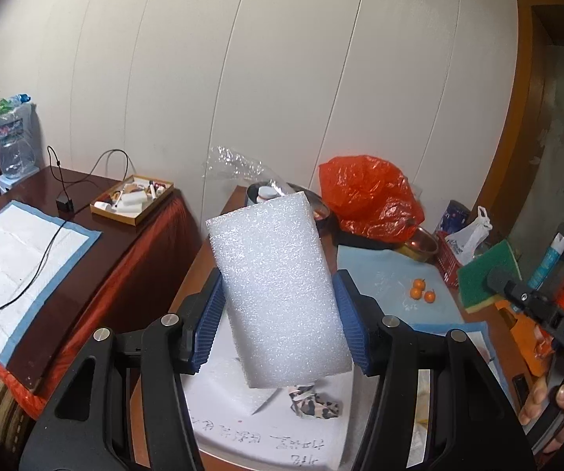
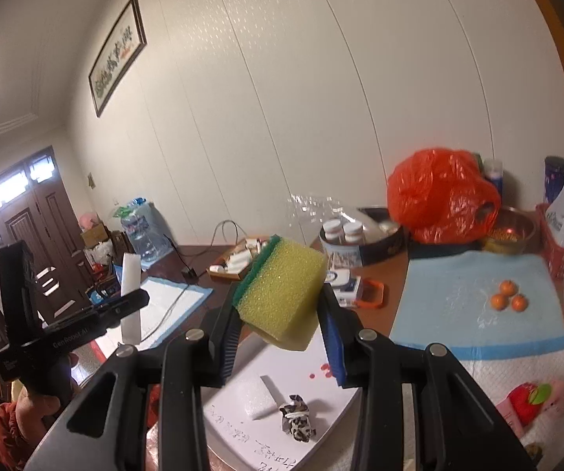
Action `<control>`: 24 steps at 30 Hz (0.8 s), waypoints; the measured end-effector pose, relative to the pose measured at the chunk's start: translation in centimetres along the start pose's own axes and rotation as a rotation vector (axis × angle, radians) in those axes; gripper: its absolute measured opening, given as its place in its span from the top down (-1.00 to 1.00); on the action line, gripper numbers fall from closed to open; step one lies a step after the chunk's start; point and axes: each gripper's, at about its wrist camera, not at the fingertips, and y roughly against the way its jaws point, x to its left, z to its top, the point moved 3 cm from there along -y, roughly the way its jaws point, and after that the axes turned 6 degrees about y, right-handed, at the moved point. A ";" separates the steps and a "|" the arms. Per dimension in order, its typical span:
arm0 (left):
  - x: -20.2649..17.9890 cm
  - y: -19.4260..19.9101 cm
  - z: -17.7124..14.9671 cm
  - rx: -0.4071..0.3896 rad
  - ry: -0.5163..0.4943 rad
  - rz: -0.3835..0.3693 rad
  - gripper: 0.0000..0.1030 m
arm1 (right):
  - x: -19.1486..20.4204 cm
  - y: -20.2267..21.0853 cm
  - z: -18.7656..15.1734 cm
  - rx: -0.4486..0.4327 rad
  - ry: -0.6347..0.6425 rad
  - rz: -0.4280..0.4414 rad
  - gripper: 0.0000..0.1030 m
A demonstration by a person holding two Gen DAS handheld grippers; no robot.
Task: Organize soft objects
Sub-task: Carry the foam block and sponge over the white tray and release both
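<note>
Left hand-held gripper [image 1: 278,314]: blue pads pressed on both long sides of white foam block [image 1: 278,294], lifted clear above worktop, likely in carry toward sorting spot. Block's long axis runs forward along fingers, far end tipped up and slightly left.

Right hand-held gripper [image 2: 282,314]: nearly closed, squeezing yellow-green sponge [image 2: 282,294], also airborne. Sponge's long axis angles away up-left, green scouring face on far-left side.

Below both: white board [image 2: 321,412] on worktop carrying small foam piece [image 2: 260,400] and patterned cloth bundle [image 2: 297,420], lying near each other. Farther: three small oranges [image 2: 508,298] on blue mat [image 2: 458,294], red plastic bag [image 2: 439,196].
</note>
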 end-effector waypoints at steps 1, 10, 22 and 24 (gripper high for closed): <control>0.2 -0.5 0.0 0.013 0.000 -0.004 -0.08 | 0.0 -0.5 -0.3 0.011 -0.003 -0.004 0.26; 2.0 -7.2 -2.2 0.152 -0.007 -0.030 -0.08 | 0.0 -6.2 -3.9 0.160 -0.061 -0.049 0.26; 4.6 -15.7 -8.9 0.417 0.006 0.008 -0.11 | 0.4 -13.9 -9.9 0.374 -0.091 -0.084 0.25; 5.0 -16.1 -9.0 0.417 0.011 0.011 -0.51 | 0.2 -14.6 -10.7 0.394 -0.109 -0.087 0.25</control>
